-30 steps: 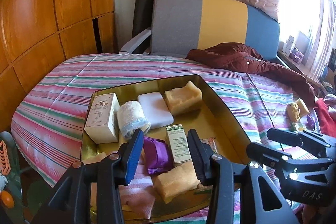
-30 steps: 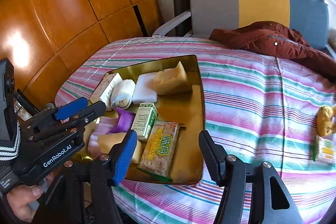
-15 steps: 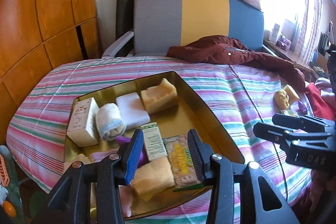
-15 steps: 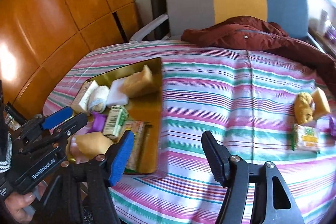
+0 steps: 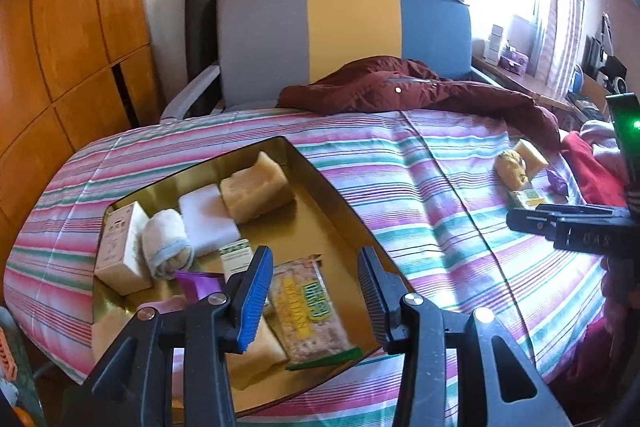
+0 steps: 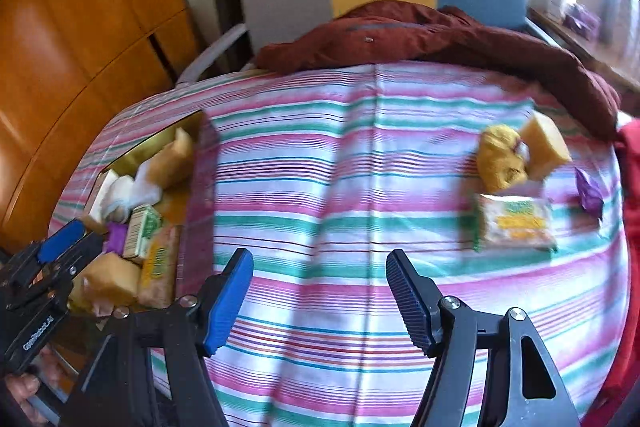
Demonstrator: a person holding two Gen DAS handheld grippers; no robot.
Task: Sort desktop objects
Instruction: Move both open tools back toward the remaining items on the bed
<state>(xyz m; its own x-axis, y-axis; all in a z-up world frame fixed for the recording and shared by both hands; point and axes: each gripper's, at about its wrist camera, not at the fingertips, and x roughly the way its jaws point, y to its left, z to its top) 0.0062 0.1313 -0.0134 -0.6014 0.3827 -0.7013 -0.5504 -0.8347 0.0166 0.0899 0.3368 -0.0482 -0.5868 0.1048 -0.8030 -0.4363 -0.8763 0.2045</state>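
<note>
A gold tray (image 5: 340,211) on the striped bedspread holds a yellow sponge (image 5: 256,187), a white block (image 5: 206,219), a rolled towel (image 5: 166,247), a white box (image 5: 120,247), a green box, a purple packet and a cracker packet (image 5: 308,311). My left gripper (image 5: 314,291) is open and empty above the tray's near end. My right gripper (image 6: 320,291) is open and empty over bare bedspread. At the right lie a yellow cloth ball (image 6: 500,159), a yellow sponge (image 6: 546,143), a snack packet (image 6: 516,223) and a purple packet (image 6: 588,193).
A dark red jacket (image 5: 408,91) lies across the far side of the bed, before a grey, yellow and blue chair (image 5: 344,31). Wooden panels (image 5: 72,27) stand at the left. Red cloth (image 6: 630,187) lies at the bed's right edge.
Both grippers have swung to the right. The right gripper has left the tray and now faces the loose things at the right. Both stay open and empty.
</note>
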